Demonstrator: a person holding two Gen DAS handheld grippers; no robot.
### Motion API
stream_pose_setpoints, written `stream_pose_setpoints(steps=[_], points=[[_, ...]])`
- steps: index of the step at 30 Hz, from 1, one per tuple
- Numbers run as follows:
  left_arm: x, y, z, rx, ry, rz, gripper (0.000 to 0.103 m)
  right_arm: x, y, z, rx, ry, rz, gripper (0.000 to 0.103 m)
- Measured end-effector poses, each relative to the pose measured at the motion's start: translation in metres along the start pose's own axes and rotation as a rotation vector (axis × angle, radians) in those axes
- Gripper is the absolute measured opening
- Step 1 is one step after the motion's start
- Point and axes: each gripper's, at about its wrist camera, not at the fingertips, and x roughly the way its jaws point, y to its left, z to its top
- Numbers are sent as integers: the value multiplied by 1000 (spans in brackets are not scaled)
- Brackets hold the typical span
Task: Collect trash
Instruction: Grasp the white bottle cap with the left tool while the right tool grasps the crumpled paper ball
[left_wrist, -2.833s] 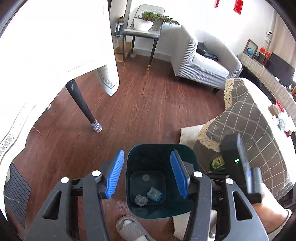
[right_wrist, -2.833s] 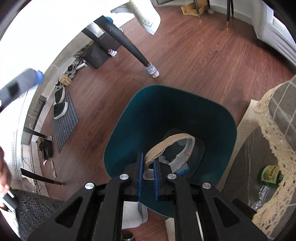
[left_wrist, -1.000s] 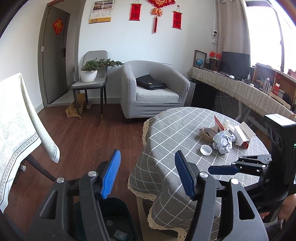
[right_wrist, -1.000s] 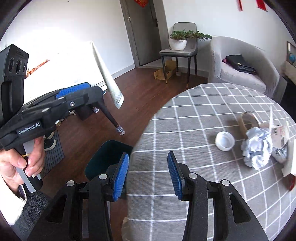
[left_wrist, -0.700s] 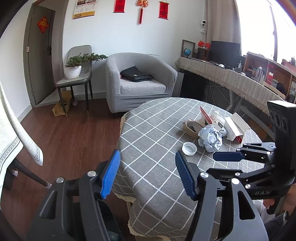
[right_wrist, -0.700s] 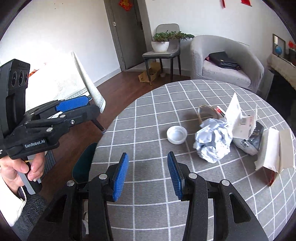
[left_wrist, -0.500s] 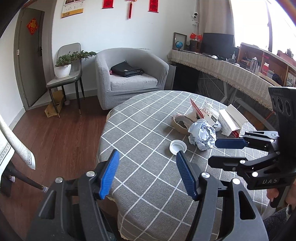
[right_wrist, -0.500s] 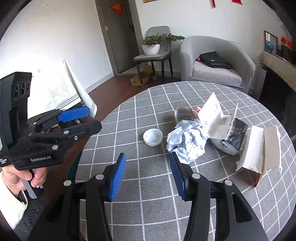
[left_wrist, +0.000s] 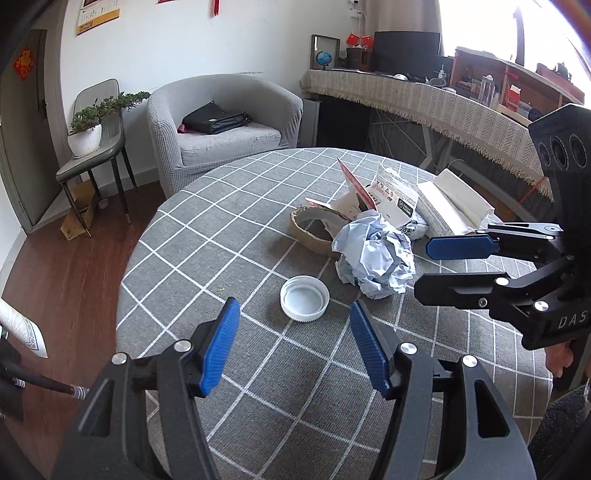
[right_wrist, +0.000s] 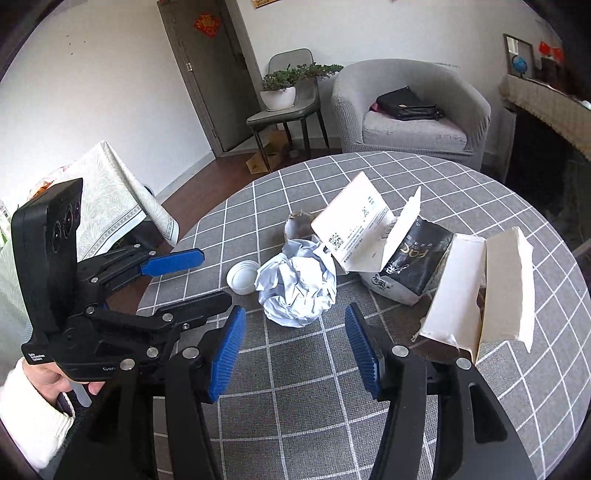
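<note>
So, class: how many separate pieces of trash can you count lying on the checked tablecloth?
6, perhaps more hidden: white lid nearest left; crumpled paper ball centre; brown cardboard ring behind it; folded white carton; black packet beneath; torn box far right.

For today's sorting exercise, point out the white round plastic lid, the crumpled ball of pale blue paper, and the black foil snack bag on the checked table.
white round plastic lid (left_wrist: 304, 298), left wrist view, inner face.
crumpled ball of pale blue paper (right_wrist: 297, 282), right wrist view, middle.
black foil snack bag (right_wrist: 413, 264), right wrist view, printed front.
</note>
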Motion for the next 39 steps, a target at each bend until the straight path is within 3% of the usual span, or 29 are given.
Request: stream_pose_setpoints(steps=[5,7,12,16,27,37,39], points=[[13,5,4,-32,37,-32,57,3,-13,2,72,3,74,62],[16,6,7,-36,48,-37,51,4,-15,2,89,3,83,62],[21,2,11,-26,54,-49,47,5,-16,7,101,8,90,65],[22,4,13,-25,54,-36,33,9,-13,10,97,14,94,68],[10,19,10,-74,35,-35,33,15,-7,12,114,19,94,68],[-8,51,4,-138,17,10,33,29,10,19,91,24,55,68],[-13,57,4,-158,3,8,33,33,14,19,69,40,23,60]])
